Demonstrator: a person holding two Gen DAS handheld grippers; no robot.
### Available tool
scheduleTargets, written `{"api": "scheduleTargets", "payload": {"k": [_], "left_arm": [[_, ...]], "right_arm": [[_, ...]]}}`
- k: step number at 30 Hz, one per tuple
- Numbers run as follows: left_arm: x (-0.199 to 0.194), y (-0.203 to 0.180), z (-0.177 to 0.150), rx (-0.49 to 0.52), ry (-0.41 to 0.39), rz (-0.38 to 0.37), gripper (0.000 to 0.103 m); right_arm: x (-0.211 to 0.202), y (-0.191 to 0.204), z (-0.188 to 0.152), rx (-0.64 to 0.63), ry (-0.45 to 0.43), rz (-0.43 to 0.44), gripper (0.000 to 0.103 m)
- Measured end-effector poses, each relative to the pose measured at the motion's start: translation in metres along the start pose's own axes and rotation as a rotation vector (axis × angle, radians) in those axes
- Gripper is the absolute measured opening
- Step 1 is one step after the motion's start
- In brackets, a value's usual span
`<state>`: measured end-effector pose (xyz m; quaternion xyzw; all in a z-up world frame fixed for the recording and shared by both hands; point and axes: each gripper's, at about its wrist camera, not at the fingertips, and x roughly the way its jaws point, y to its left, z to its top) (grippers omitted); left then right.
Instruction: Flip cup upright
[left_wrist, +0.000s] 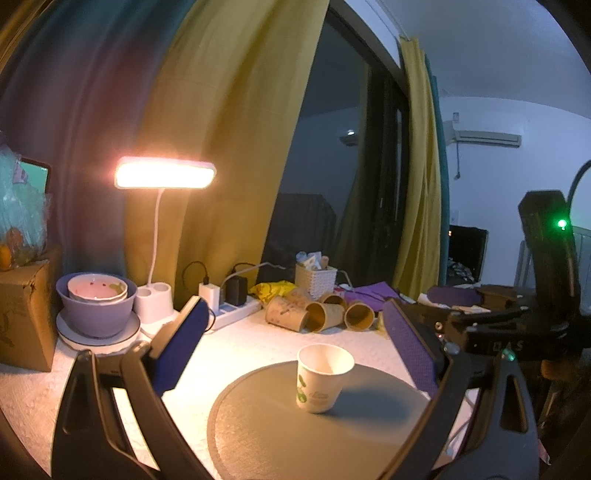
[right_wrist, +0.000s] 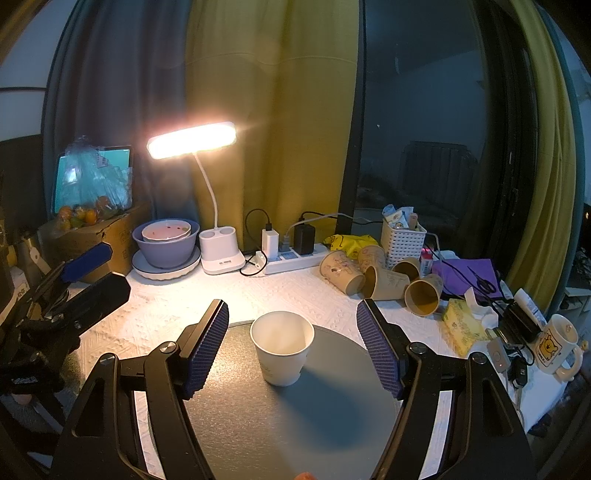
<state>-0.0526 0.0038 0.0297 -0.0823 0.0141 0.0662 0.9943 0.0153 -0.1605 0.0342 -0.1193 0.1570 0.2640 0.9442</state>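
Note:
A white paper cup (left_wrist: 323, 376) with a green print stands upright, mouth up, on a round grey mat (left_wrist: 369, 435). It also shows in the right wrist view (right_wrist: 282, 347) on the same mat (right_wrist: 295, 424). My left gripper (left_wrist: 295, 339) is open and empty, its blue pads wide apart on either side of the cup and a little short of it. My right gripper (right_wrist: 291, 339) is open and empty, its pads either side of the cup without touching it. The right gripper's body shows at the right of the left wrist view (left_wrist: 517, 325).
Several brown paper cups (right_wrist: 384, 280) lie on their sides at the back right. A lit desk lamp (right_wrist: 221, 254), stacked bowls (right_wrist: 166, 247), a power strip (right_wrist: 295, 258), a white basket (right_wrist: 402, 240), a tissue pack (right_wrist: 461, 325) and a bear mug (right_wrist: 557, 343) ring the mat.

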Motion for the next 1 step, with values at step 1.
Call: {"api": "scheduleTargets", "payload": {"k": [1], "left_arm": [[-0.0005,-0.0001,-0.0011,-0.001,-0.004,0.003,0.096]], "right_arm": [[0.0001,-0.0008,-0.0007,0.0,0.0,0.0,0.075]]}}
